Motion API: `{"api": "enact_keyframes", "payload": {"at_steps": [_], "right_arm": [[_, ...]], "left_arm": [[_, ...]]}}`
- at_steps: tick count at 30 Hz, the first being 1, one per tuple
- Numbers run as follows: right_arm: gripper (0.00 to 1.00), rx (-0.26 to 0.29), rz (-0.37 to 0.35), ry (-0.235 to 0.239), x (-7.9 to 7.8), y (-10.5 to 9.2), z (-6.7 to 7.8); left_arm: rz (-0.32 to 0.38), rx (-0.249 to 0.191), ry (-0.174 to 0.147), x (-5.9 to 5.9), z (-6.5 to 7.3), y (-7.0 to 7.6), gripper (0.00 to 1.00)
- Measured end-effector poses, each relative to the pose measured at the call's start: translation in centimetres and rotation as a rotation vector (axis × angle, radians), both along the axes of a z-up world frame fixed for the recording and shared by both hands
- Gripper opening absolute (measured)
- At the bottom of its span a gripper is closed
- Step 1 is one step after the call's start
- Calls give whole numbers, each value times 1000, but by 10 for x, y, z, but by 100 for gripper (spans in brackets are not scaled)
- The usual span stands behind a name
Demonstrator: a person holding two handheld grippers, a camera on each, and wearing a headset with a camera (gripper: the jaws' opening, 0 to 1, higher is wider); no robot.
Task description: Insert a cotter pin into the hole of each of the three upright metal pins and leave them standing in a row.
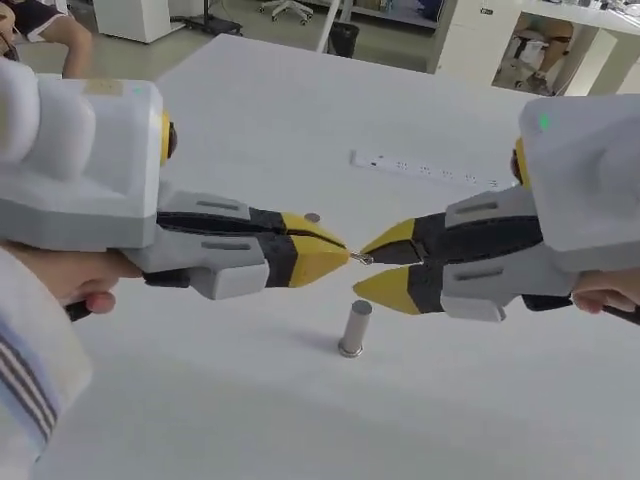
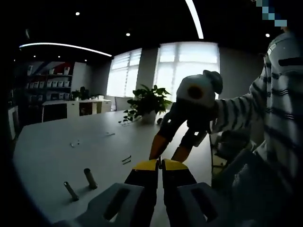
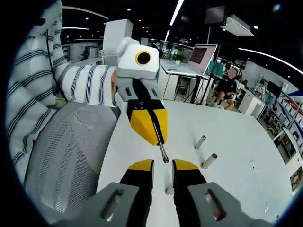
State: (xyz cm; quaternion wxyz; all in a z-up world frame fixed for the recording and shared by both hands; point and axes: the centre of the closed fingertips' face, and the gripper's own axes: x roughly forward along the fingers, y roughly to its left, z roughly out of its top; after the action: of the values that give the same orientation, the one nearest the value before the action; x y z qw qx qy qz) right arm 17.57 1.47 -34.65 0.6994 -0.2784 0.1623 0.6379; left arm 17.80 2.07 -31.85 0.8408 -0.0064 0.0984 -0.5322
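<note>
While both grippers are held tip to tip above the white desk [image 1: 250,110], the left gripper [image 1: 345,255] is recorded with its jaws pressed shut on a cotter pin [image 1: 357,258]. The pin's free end projects to the right, toward the right gripper [image 1: 360,267]. In the right gripper view the cotter pin [image 3: 162,150] is seen as a thin rod sticking out of the left gripper [image 3: 148,124], its end just beyond the tips of the right gripper [image 3: 162,165].

The right gripper's jaws are parted by a moderate gap and nothing is held between them. Whether the cotter pin touches the upper jaw cannot be told.

One metal pin [image 1: 353,328] is found standing upright on the desk, on the near side of the meeting tips and below them. The top of a second metal pin [image 1: 312,217] is glimpsed on the far side, largely hidden by the left gripper. Spare cotter pins [image 2: 126,160] are noted lying on the desk in the left gripper view. A power strip [image 1: 425,170] is laid far right.
</note>
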Motion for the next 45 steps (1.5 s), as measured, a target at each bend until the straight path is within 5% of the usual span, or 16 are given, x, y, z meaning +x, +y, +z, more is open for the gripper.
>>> {"api": "enact_keyframes", "payload": {"at_steps": [6, 15, 31, 41, 45], "right_arm": [[4, -20, 14, 10, -5, -1, -5], [0, -14, 35, 40, -14, -1, -5], [0, -32, 68, 80, -24, -14, -8], [0, -8, 49, 92, -24, -25, -6], [0, -3, 25, 96, -20, -29, -7]], "left_arm": [[-33, 25, -29, 5, -8, 12, 0], [-73, 42, -50, -11, -8, -8, 0], [-175, 144, -128, -26, -18, -25, 0], [-186, 151, -109, -20, -22, -30, 0], [-177, 152, -98, -16, -24, -30, 13]]}}
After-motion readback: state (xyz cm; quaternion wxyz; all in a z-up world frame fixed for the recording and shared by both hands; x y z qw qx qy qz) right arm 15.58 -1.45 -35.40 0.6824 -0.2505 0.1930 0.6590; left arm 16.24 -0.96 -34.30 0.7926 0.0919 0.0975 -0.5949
